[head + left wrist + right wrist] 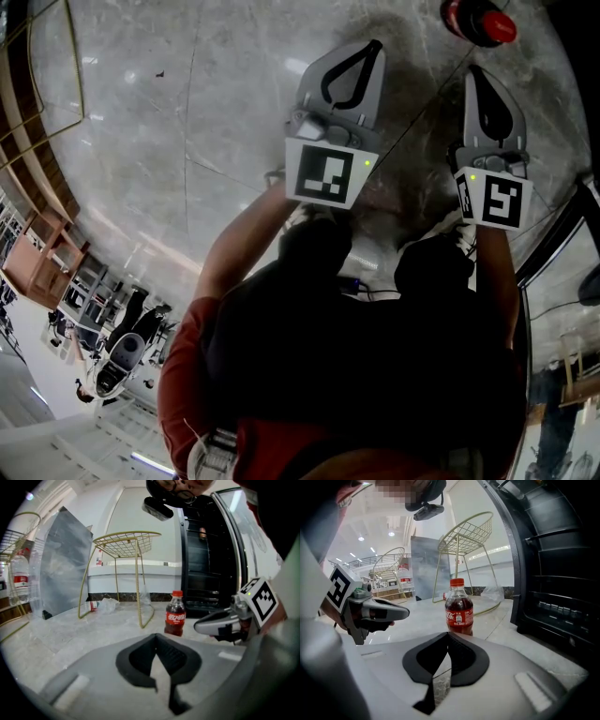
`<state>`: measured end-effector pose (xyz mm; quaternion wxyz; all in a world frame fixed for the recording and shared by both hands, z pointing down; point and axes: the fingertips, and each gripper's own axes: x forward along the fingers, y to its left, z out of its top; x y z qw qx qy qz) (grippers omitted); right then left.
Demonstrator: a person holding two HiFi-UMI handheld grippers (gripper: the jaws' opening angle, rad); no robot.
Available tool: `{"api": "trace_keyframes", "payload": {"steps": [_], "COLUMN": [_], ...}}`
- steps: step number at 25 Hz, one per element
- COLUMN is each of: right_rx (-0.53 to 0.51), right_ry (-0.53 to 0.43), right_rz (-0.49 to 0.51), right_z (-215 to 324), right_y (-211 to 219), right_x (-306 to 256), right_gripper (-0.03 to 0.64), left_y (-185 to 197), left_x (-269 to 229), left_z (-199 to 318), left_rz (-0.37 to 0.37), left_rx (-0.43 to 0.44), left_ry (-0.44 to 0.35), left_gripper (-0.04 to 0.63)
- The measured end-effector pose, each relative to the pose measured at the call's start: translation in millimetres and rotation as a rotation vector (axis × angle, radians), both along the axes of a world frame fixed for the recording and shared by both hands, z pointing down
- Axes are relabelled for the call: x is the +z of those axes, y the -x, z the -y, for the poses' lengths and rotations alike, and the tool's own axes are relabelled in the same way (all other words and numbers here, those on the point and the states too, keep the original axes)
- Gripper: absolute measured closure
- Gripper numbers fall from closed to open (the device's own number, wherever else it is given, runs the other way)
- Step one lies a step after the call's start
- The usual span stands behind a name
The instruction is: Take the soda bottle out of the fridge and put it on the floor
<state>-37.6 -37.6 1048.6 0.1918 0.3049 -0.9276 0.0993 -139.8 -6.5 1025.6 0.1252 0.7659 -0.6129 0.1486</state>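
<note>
Soda bottle (459, 606): upright on floor (187, 112), 12 o'clock of right gripper (448, 635), jaws together, empty; left gripper (156, 638): jaws together, empty.

Grey veined stone floor (187, 112): polished, glossy, reflective. Clear plastic soda bottle with red cap (478, 21), 1 o'clock in head view: smooth, shiny. Gold wire-metal stool (124, 543): thin, satin.

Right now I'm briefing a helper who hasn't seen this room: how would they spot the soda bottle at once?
Find the open black fridge; on the pale marble floor close to it, near a gold wire chair, stands the soda bottle. It is upright, holds dark cola and has a red cap and label, unlike the crumpled clear plastic by the chair's legs.
</note>
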Motion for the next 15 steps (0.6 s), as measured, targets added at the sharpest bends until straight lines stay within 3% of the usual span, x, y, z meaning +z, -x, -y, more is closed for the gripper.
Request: {"api": "trace_keyframes", "payload": {"steps": [8, 15], "right_rx": [0.071, 0.163], "right_ry": [-0.031, 0.012], "right_rz": [-0.044, -0.101], "right_z": [3.7, 0.4], "right_y": [-23.5, -59.1], "right_x": [-17.2, -79.0], "right_gripper": [0.615, 0.615], "left_y": [-18.9, -30.1], "left_x": [-6.2, -71.5], "left_z": [-6.5, -9.2], "left_rz": [0.001, -0.027], "left_rx": [0.041, 0.037], "left_ry": [0.030, 0.083], "left_gripper": [0.595, 0.595]}}
